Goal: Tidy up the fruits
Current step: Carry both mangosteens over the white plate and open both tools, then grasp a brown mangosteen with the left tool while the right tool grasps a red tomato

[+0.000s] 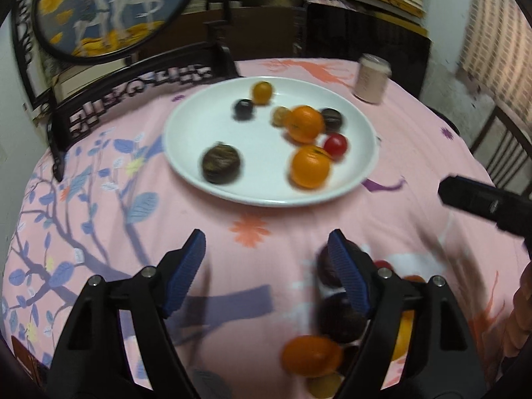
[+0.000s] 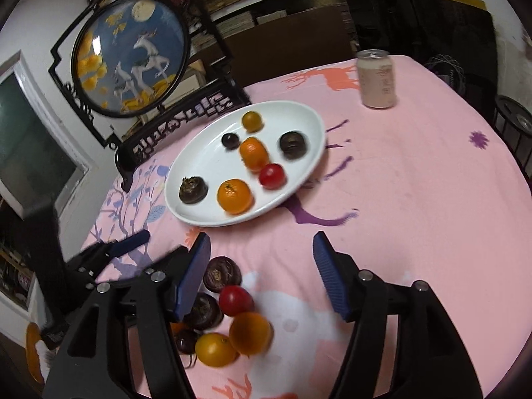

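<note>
Right wrist view: we see our right gripper (image 2: 262, 242) fingers wide and empty above loose fruit (image 2: 232, 319); left gripper (image 1: 266, 239) likewise, near the plate (image 1: 186, 139).

We see soft, fairly dim indoor light from above, with faint shadows under the fruit on the plate (image 1: 206, 123). Motion blur smears the left view most, especially the near fruit. Fisheye bends both edges, corners go black, and glare marks the round panel (image 2: 96, 43).
</note>
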